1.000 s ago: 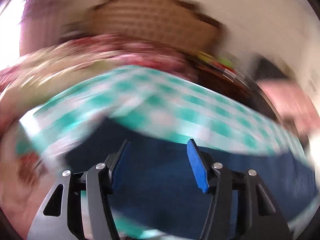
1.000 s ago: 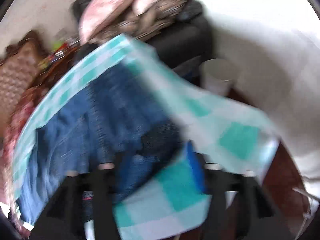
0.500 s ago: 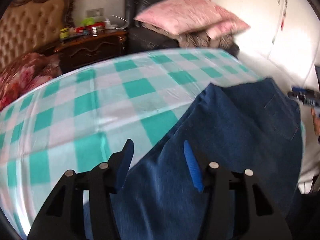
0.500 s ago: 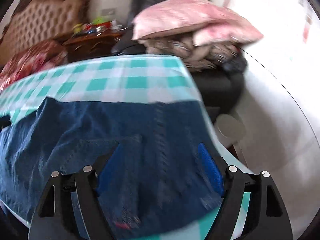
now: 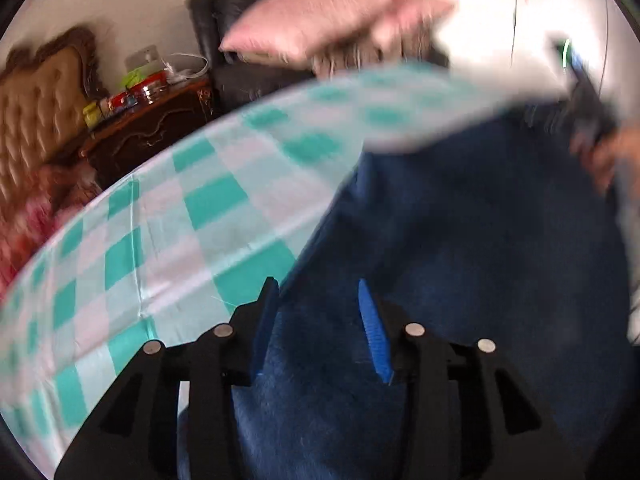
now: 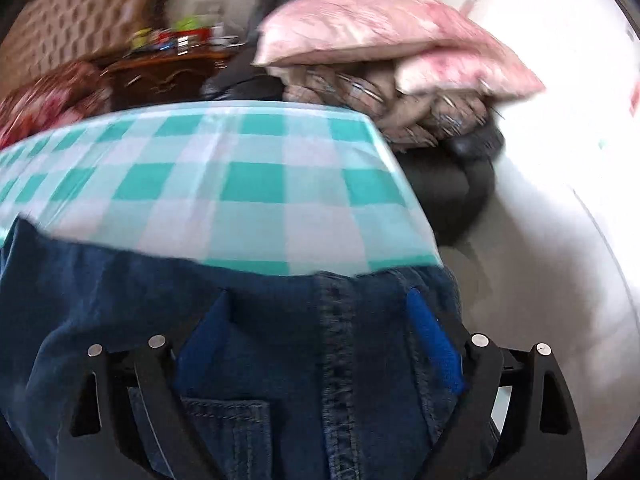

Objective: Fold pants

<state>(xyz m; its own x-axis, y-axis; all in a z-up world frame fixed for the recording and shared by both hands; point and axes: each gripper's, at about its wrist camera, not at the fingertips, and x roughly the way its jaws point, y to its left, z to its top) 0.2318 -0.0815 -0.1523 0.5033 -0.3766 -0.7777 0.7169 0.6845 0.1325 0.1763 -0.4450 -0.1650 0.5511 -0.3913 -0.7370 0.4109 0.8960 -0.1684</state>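
Observation:
Dark blue jeans [image 5: 460, 248] lie on a table covered with a teal and white checked cloth [image 5: 192, 216]. My left gripper [image 5: 316, 300] is open, its blue-padded jaws straddling the left edge of the jeans. My right gripper [image 6: 316, 308] is open wide over the jeans [image 6: 280, 360], near a seam and back pocket at the table's right edge. The right gripper also shows blurred at the far right of the left wrist view [image 5: 588, 92], beside a hand.
Pink pillows [image 6: 380, 36] are piled on a dark sofa [image 6: 460, 176] behind the table. A dark wooden cabinet [image 5: 148, 128] with small items and a tufted headboard [image 5: 36, 104] stand at the back left. The table edge drops off at the right [image 6: 416, 216].
Both grippers have moved forward and lower over the jeans. The jeans now fill more of each view, and the views are blurred by motion. Both stay open.

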